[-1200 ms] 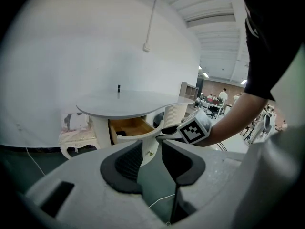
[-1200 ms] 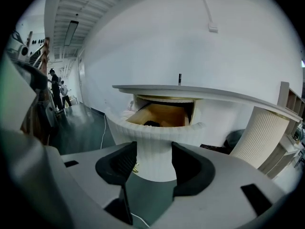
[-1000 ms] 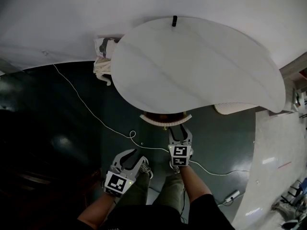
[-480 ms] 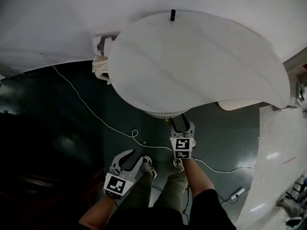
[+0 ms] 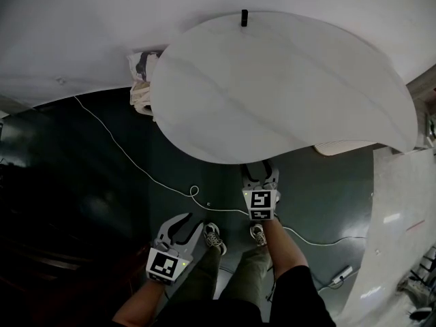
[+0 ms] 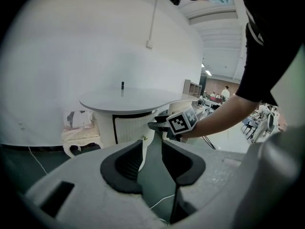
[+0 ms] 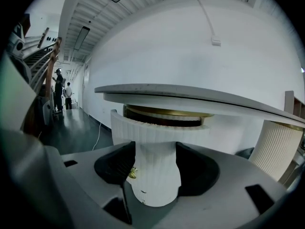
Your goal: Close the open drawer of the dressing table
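1. Drawer and right claw. In the right gripper view, the white ribbed curved drawer front (image 7: 157, 130) sits directly ahead of the right gripper (image 5: 260, 174) and fills the gap between its two jaws. I see a dark gap with a gold-coloured rim behind the top edge of the front, just beneath the white rounded tabletop (image 5: 272, 87) of the dressing table. One small gold knob (image 7: 132, 173) shows low on the drawer front, just beside the left-hand pad. The jaws are spread and opening, and I see no pad clamped on the ribbed face. In the head view the tabletop edge hides the drawer, and the jaw tips reach right up to that edge.

2. Hand pose. My right forearm (image 5: 283, 251) is stretched forward, and the claw points towards the table and slightly down. The left gripper (image 5: 187, 229) hangs well back from the table over the dark floor, angled downward. Its jaws are apart with only floor between them.

3. Count:
- Grippers: two.
- Drawers in view: one.
- Knobs: one.
- Tabletops: one.
- Small black upright object (image 5: 244, 18) at the tabletop's far edge: one.
- White cable (image 5: 136, 165) across the floor: one.
- Shoes (image 5: 214, 237) below the grippers: two.
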### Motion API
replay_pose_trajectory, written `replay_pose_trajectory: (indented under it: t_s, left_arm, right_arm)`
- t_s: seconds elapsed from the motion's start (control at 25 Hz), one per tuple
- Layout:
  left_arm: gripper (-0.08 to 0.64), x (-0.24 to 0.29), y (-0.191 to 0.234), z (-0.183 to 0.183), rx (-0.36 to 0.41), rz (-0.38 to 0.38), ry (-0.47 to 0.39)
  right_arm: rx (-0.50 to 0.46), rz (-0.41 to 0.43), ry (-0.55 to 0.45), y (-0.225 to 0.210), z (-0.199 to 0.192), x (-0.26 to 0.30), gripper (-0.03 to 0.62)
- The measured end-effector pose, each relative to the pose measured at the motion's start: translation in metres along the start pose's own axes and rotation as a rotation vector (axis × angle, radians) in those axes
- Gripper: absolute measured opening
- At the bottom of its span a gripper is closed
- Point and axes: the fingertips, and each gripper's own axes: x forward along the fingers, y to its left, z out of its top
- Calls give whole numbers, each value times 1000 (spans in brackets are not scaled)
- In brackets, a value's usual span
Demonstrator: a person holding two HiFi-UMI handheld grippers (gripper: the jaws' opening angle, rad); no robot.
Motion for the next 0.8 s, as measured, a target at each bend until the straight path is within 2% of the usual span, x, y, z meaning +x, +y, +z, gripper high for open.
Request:
replay_pose_trajectory:
  t_s: [0.8]
  left_arm:
    - [130,14,13,4,-3,-7,-13]
  right_arm:
    - [-60,5,-40,-10,11,34,287]
